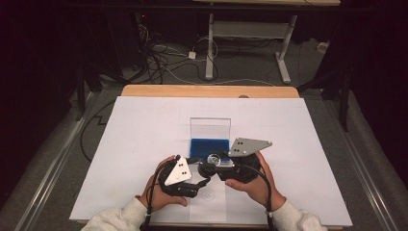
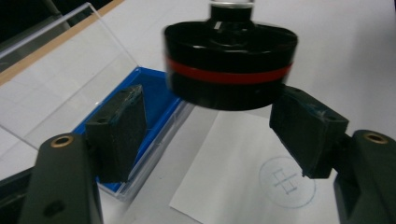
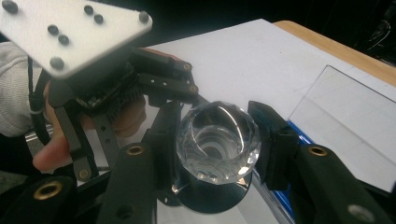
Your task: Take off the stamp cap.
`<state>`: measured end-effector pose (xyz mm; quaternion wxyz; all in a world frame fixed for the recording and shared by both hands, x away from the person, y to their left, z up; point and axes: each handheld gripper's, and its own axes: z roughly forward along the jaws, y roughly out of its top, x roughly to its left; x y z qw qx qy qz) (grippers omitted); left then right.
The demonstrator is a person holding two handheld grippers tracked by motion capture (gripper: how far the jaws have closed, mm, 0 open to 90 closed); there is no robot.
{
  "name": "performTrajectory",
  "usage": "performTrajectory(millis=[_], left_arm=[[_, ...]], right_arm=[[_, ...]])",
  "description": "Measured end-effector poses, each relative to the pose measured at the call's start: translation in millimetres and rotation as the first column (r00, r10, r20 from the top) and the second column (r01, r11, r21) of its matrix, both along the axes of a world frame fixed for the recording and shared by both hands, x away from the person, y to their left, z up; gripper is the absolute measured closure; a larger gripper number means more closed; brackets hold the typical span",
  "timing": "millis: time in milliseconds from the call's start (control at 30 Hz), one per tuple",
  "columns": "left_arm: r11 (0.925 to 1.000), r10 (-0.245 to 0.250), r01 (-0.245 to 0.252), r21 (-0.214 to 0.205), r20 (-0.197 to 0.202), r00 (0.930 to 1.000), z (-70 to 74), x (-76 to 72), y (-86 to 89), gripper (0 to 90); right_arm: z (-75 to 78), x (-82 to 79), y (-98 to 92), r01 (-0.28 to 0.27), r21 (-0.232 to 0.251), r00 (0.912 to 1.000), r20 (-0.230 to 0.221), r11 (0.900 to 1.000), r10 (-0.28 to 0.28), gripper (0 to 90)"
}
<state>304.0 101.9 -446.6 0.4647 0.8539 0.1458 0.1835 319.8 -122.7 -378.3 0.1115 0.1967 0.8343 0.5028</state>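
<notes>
While my right claw (image 3: 212, 154) clamps the clear faceted knob (image 3: 217, 140) of a stamp (image 2: 229, 60), its black base w/ a red band hangs above the tabletop (image 1: 144, 125), just in front of the blue stamp-pad case (image 1: 210, 144). My left claw (image 2: 210, 135) sits half-wide, pads on either side of the base & below it, not touching. The case's clear lid (image 1: 210, 128) stands upright at the back. Lots of bare white room left, right & beyond the case; the wood edge (image 1: 207, 91) is well apart. On a paper sheet (image 2: 233, 168) under the stamp there's a round blue imprint (image 2: 286, 182) w/ a mark inside, can't read it.
</notes>
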Motion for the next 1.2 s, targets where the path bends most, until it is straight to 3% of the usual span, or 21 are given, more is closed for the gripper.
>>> performTrajectory(millis=[67,433,833,1000,1200], left_arm=[[0.9997,-0.023,0.023,-0.008,-0.005,0.9997,-0.2,-0.7,-1.1,28.8],[0.9998,-0.012,0.012,0.014,-0.028,0.9995,-4.2,2.2,-1.8,31.8],[0.9986,-0.035,0.036,0.039,-0.04,0.9986,-5.7,2.7,-2.7,36.2],[0.9959,-0.032,0.034,0.084,-0.027,0.9991,-2.4,2.5,-2.1,36.7],[0.9938,-0.041,0.046,0.101,-0.055,0.9976,-0.6,3.7,-1.3,36.9]], right_arm=[[-1.5,-0.2,1.4,0.001,-0.001,1.0,-0.002,1.0,-0.001,56.9],[-9.5,-0.7,8.6,-0.012,0.001,0.9998,-0.019,0.9999,0.012,56.8],[-15.2,-1.2,13.2,-0.021,-0.014,0.9994,-0.027,0.9997,0.021,56.9],[-16.2,-1.6,12.9,-0.018,-0.009,0.9994,-0.031,0.9998,0.018,56.9],[-17.7,-4.6,14.3,-0.01,-0.003,0.9998,-0.017,0.9999,0.01,56.9]])
